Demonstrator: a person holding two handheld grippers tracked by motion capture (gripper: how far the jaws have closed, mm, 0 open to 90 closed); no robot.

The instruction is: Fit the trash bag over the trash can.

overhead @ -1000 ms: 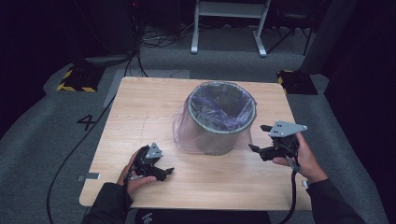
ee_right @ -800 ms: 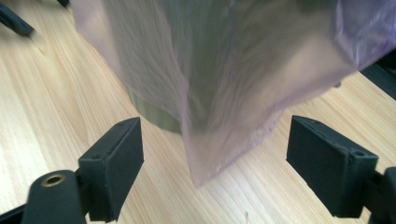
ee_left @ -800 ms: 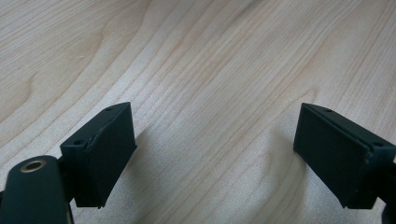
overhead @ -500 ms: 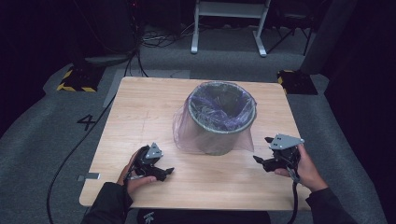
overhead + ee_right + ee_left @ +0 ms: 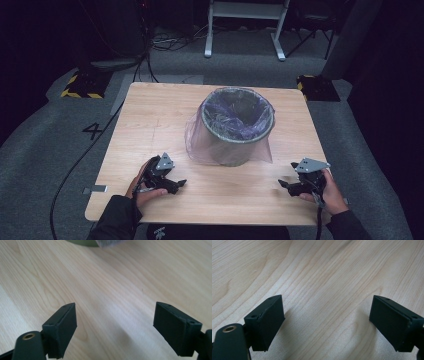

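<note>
Round grey bin (image 5: 237, 131) with a translucent purple plastic liner (image 5: 200, 142), upright at centre of the high view, on the pale square wooden table (image 5: 150, 125). Liner folded over the rim, loose skirt draped down the outside to the tabletop on the lower left and lower right of the bin.

Left gripper (image 5: 176, 185) at lower left of the high view, low over the table's near edge, held in a hand (image 5: 142, 187), well apart from the bin. In the left gripper view: jaws spread wide, nothing between them, bare wood grain below (image 5: 324, 277).

Right gripper (image 5: 285, 186) at lower right of the high view, held in a hand (image 5: 327, 187), clear of the bin. In the right gripper view: jaws spread wide, nothing gripped; bin base (image 5: 82, 242) and liner edge (image 5: 110, 243) at the top margin of the frame.
</note>
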